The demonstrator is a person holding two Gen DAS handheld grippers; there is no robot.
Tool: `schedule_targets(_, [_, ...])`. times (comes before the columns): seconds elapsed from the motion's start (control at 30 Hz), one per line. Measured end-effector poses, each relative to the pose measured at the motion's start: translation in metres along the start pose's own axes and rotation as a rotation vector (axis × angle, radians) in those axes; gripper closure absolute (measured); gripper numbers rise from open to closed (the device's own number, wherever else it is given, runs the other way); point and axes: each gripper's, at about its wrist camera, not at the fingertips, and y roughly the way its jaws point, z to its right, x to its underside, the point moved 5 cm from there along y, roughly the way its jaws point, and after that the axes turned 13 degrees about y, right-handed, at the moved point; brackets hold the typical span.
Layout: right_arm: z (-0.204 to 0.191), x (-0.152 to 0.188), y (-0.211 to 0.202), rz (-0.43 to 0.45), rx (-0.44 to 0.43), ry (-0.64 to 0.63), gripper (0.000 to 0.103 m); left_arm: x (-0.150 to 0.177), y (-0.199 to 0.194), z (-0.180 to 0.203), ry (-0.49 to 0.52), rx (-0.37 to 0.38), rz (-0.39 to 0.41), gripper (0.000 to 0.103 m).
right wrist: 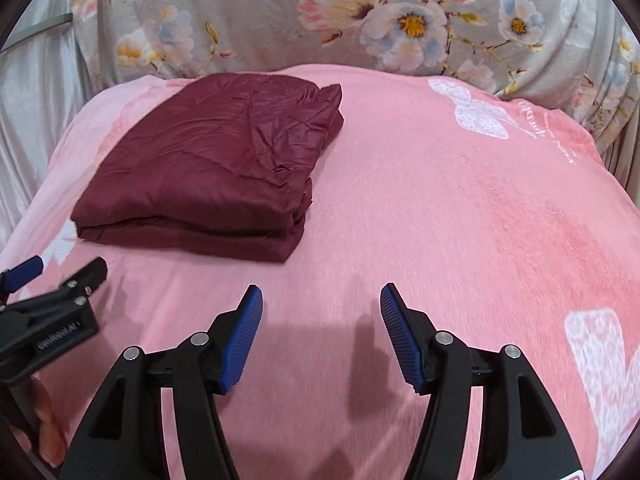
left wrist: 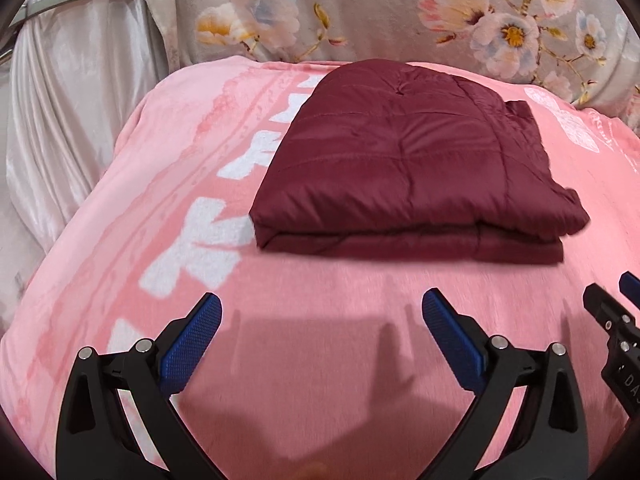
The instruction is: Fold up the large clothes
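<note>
Left wrist view: the left gripper [left wrist: 320, 312] stands wide, its blue ribbed pads well apart with only the pink blanket [left wrist: 320, 360] between them. Ahead of it and a little to its right lies the maroon quilted garment [left wrist: 416, 164], folded into a flat stack of layers on the blanket, apart from both fingers. White block shapes that may be letters run along the blanket ahead-left of the gripper, too distorted to read. At the right edge the right gripper [left wrist: 616, 292] pokes in; its black body bears "DA", cut off by the frame. Behind the blanket hangs a grey floral cloth [left wrist: 360, 12].

Right wrist view: the right gripper [right wrist: 321, 300] is parted to a middling width, its jaws not gripping anything, bare blanket beneath. The folded garment [right wrist: 216, 164] sits ahead and to its left. The left gripper [right wrist: 60, 268] shows at the left, its body printed "GenRobot.AI". Ahead-right, a white butterfly print [right wrist: 472, 112] has script beside it, too small to read.
</note>
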Motion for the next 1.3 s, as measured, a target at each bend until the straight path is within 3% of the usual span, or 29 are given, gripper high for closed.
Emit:
schedule_targets(0.3, [-0.011,0.018,-0.035,0.101,-0.021,-0.049,0.030,0.021,-0.027,0.000,-0.035,-0.014,0.038,0.005])
schedule_targets(0.73, [-0.012,0.024,-0.029,0.058,-0.006,-0.043,0.028,0.023,-0.027,0.007,-0.016,-0.027,0.029,0.005])
schedule_targets(1.3, [-0.013,0.023,-0.030,0.068,-0.002,-0.057,0.028,0.022,-0.029,0.011,-0.002,-0.040,0.034,0.005])
